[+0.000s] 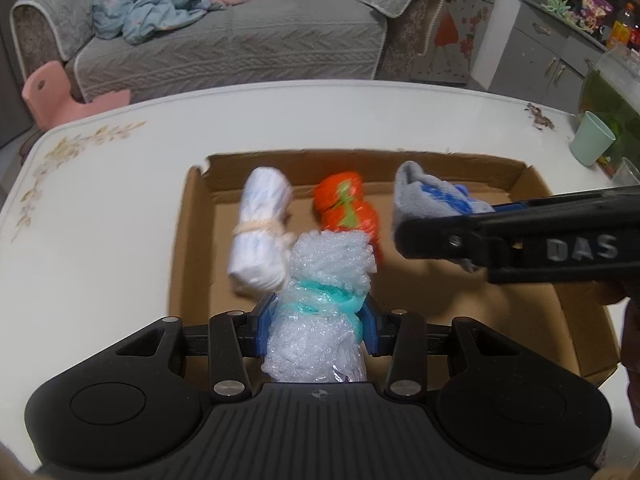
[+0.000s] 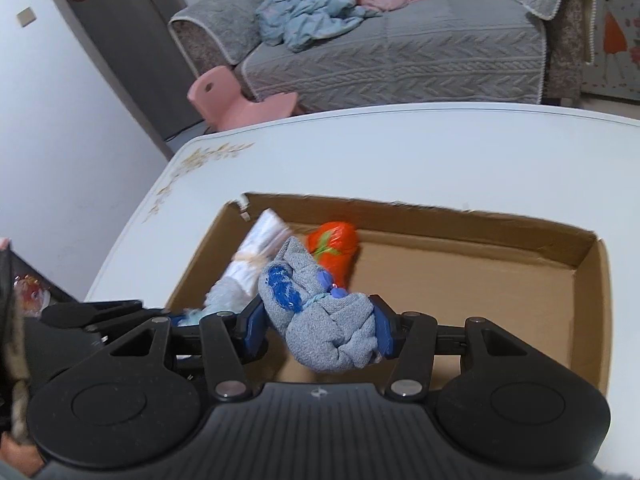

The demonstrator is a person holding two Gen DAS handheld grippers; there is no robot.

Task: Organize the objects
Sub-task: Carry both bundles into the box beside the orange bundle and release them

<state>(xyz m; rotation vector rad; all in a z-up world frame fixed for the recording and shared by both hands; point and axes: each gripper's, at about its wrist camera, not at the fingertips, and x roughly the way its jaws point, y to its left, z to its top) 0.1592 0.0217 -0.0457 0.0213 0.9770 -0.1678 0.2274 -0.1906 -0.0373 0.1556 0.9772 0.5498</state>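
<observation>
Here both hands carry a load above the shallow brown cardboard tray (image 1: 532,184) that sits on the white table with a gold flower print (image 1: 100,200). The left gripper (image 1: 318,322) has its blue fingers (image 1: 262,320) clamped on a roll of clear bubble wrap bound with a teal band (image 1: 320,280). The roll stands between the pads, over the near part of the tray. The right gripper (image 2: 320,328) is clamped on a bundled grey sock with blue markings (image 2: 320,320), which bulges out between its pads over the tray's open floor.

Two things already lie inside the tray, toward its far left: a white cloth roll tied with a pale rubber band (image 1: 260,232) and, beside it, an orange plastic bundle with green streaks (image 1: 344,208).

The step in hand looks like placing: both items are brought over the tray and not yet set down. The next move likely calls for lowering each bundle to the cardboard floor on a bare patch, the sock to the right of the orange bundle and the bubble wrap nearer, then spreading the fingers without nudging the two items already there. The grippers are close together, so they could bump.

The only legible writing is the raised letters "DAS" on the right gripper's black arm in the left wrist view. Packets on the far shelf (image 1: 592,4) are too small to read.
</observation>
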